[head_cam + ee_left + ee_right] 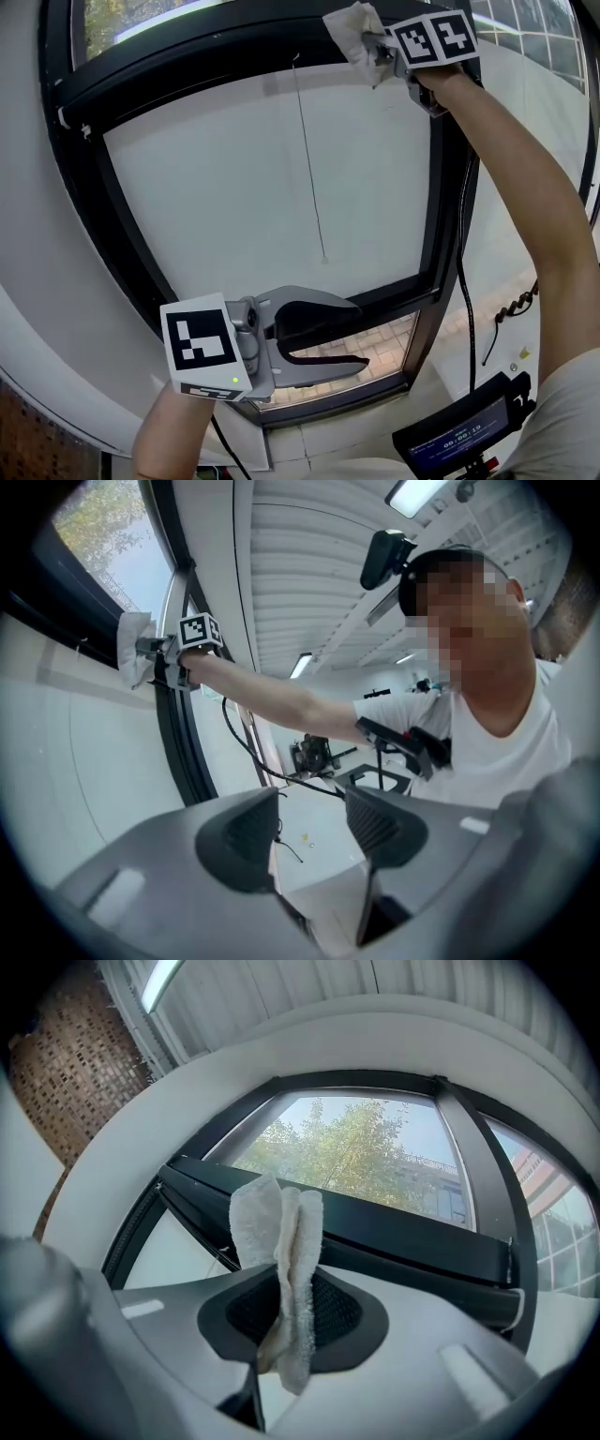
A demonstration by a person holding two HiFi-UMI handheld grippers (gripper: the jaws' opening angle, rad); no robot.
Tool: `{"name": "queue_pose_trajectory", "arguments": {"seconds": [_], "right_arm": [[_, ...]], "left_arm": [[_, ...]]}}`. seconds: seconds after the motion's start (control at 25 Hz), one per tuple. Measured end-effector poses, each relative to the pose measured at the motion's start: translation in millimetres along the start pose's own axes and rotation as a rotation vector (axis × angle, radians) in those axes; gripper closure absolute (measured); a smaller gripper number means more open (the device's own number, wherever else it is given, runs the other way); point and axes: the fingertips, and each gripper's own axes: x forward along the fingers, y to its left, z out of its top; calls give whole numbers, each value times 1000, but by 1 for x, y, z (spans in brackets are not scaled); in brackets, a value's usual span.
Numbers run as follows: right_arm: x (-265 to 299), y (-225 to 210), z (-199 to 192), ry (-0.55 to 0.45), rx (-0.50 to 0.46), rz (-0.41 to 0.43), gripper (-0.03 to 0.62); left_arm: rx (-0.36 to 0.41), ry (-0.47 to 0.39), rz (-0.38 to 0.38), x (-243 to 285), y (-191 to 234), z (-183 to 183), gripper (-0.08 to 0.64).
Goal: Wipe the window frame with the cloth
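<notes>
The white cloth [352, 33] is bunched in my right gripper [375, 47], which is shut on it at the top right corner of the black window frame [450, 216]. In the right gripper view the cloth [281, 1241] stands up folded between the jaws, in front of the frame's dark upper rail [403, 1232]. My left gripper [359, 336] hangs open and holds nothing, low in front of the window's bottom pane. In the left gripper view its jaws [314, 832] stand apart, and the cloth [133, 649] shows far off at the upper left.
A white roller blind [262, 187] covers most of the glass, with a thin pull cord [309, 159] hanging down its middle. A black cable [464, 309] runs down the frame's right side. A small screen device [459, 436] sits at the bottom right.
</notes>
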Motion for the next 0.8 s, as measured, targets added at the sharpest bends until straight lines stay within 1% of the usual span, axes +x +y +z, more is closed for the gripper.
{"name": "queue_pose_trajectory", "arguments": {"seconds": [0.2, 0.48, 0.68, 0.8], "right_arm": [[-19, -53, -21, 9, 14, -58, 522], [-54, -127, -55, 22, 36, -140, 522], [-82, -178, -75, 49, 48, -225, 522], [-99, -201, -83, 65, 41, -279, 523]], "left_arm": [[-18, -8, -1, 23, 8, 3, 318], [-10, 15, 5, 54, 21, -4, 318], [-15, 11, 5, 71, 23, -2, 318], [-10, 9, 1, 77, 23, -4, 318]]}}
